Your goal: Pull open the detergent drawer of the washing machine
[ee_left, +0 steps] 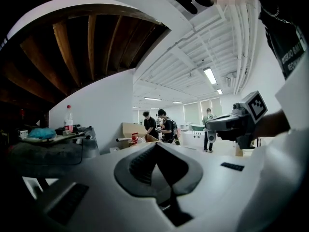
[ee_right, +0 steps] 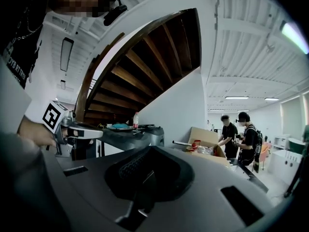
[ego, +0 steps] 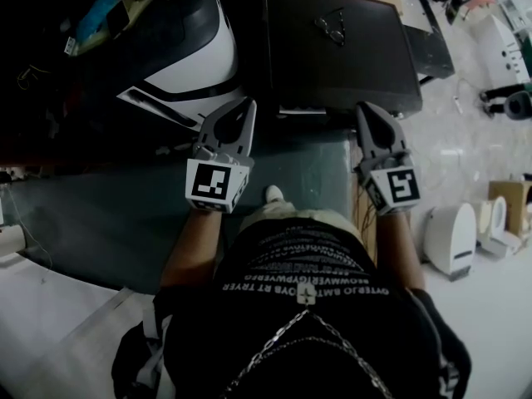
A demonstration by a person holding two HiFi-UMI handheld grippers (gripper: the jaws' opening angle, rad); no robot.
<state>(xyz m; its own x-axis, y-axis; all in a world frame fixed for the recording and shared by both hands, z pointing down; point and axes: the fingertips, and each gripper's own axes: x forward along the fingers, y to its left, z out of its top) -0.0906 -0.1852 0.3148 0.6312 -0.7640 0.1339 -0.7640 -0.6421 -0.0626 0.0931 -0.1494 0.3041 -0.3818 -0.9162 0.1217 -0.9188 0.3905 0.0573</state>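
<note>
Basically left tongs (ego: 246,105) and right tongs (ego: 366,109) are both pinched together, empty; dark washing machine (ego: 341,52) sits just ahead of their tips, drawer face hidden from above, likely a light stiff plastic slider best hooked under its front lip.

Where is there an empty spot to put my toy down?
The dark box top is bare in front of the small item. The grey mat at left is bare too. The right floor by the white things is crowded.
</note>
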